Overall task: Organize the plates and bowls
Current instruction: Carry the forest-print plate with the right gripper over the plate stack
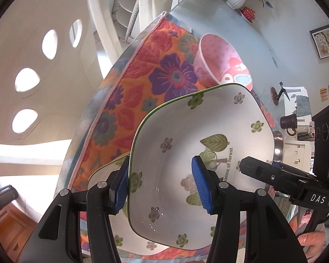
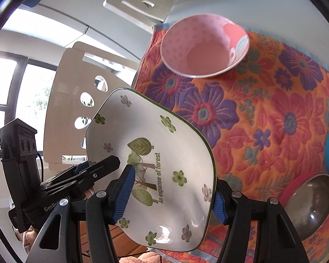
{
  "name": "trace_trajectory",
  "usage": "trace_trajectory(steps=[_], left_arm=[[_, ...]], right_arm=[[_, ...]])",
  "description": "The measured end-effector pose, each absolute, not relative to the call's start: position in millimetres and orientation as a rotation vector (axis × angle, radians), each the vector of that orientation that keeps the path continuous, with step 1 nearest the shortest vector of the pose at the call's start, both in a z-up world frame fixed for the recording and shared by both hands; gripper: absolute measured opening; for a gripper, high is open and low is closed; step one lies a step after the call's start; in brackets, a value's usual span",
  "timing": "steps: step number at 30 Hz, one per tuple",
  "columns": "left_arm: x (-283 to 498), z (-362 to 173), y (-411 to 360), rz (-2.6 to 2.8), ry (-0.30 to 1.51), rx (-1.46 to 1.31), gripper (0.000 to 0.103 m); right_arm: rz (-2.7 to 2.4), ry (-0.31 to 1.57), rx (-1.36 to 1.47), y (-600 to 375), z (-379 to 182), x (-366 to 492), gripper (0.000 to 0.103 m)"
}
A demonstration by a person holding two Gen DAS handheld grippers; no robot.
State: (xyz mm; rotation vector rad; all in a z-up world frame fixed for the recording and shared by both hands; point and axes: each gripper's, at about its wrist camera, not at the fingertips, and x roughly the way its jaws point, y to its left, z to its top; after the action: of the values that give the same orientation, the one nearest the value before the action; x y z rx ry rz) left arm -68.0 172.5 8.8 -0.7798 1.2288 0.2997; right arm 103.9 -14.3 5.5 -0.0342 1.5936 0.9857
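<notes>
A white glazed square bowl (image 1: 186, 153), printed with small flowers, trees and a line of lettering and edged in green, is held above the table at the lower centre of both views. It is gripped from two sides. The left gripper (image 1: 162, 188) is closed over one wall, one ribbed blue pad outside the rim and one inside the basin. The right gripper (image 2: 173, 192) is closed over the opposite wall in the same way, as seen in the right wrist view.

The bowl is judged to be stiff, fairly heavy ceramic, smooth and slippery under the glaze, and liable to chip or shatter if dropped. The upright walls near the rim are judged the best place to be taken hold of, since the ribbed pads bite there.

Just beneath it, at the lower left of the left wrist view, a matching plate (image 1: 111, 173) with the same green edge is seen. A pink conical bowl (image 2: 205, 46) stands further up, on a quilted floral cloth (image 2: 274, 109). A shiny metal bowl (image 2: 309, 206) lies at the lower right.
</notes>
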Motion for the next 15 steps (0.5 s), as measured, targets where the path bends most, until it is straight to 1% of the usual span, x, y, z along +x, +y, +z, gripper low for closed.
trace_trajectory(steps=[15], left_arm=[[-104, -19, 176, 0.326, 1.268, -0.81, 0.049]], right_arm=[[0.99, 1.663, -0.097, 4, -23, 69, 0.062]])
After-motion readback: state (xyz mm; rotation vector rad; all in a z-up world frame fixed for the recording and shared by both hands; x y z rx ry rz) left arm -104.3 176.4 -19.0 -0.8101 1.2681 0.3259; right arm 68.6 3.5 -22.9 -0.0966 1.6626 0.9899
